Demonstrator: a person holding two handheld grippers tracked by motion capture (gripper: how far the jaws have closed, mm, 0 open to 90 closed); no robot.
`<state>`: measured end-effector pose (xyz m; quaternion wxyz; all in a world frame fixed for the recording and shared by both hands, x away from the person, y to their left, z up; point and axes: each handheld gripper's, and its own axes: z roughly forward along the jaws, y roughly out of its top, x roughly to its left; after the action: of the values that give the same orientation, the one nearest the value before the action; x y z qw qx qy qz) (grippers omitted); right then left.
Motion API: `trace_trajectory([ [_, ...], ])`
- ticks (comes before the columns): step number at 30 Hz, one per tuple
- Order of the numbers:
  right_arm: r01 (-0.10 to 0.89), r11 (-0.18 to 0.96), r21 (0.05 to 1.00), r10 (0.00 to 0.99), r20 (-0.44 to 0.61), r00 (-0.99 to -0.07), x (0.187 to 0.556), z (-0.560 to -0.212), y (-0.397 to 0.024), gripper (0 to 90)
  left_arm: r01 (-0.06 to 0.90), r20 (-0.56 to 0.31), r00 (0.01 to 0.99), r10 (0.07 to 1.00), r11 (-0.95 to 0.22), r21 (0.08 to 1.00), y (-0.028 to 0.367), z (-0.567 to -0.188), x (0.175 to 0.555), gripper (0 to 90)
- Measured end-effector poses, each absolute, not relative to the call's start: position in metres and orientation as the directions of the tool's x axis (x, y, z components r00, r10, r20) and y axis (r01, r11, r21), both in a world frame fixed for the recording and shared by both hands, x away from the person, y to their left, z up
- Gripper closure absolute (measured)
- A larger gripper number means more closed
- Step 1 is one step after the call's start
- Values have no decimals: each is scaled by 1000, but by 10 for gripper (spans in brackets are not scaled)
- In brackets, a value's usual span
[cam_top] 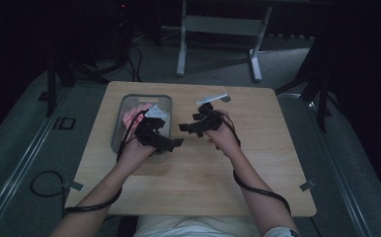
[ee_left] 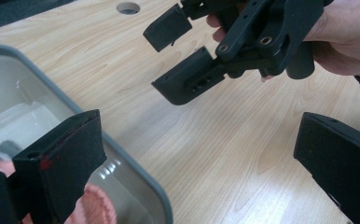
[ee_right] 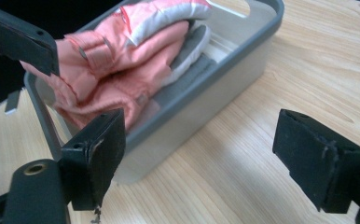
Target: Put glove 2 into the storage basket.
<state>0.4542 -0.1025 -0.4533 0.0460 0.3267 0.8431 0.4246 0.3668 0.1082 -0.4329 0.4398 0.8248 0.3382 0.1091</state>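
A grey plastic bin [cam_top: 117, 133] stands on the left part of the wooden table [cam_top: 203, 173]. A pink garment with white and grey parts [ee_right: 131, 60] lies bunched inside it, also visible as the pink garment [cam_top: 132, 116] from above. My left gripper [cam_top: 171, 141] hovers over the bin's near right corner, pointing right. Its jaws stand wide open over the bare wood and the bin's rim [ee_left: 136, 172], with nothing between them. My right gripper [cam_top: 188, 126] faces it from the table's middle, open and empty, looking at the bin's wall [ee_right: 206, 116]. The two grippers are close but apart.
A round hole [cam_top: 225, 98] sits in the tabletop near the far edge. Metal clips [cam_top: 72, 186] hold the table's front corners. A white stand frame [cam_top: 218, 29] is on the floor behind. Bare wood stretches to the right and front.
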Motion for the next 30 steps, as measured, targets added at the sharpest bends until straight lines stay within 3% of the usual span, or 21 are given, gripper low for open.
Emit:
trace_trajectory([
  [30,470,470,747,593,127,-795,433,-493,-145,144,344,-33,850,526,-506,791,55,-472,329,15],
])
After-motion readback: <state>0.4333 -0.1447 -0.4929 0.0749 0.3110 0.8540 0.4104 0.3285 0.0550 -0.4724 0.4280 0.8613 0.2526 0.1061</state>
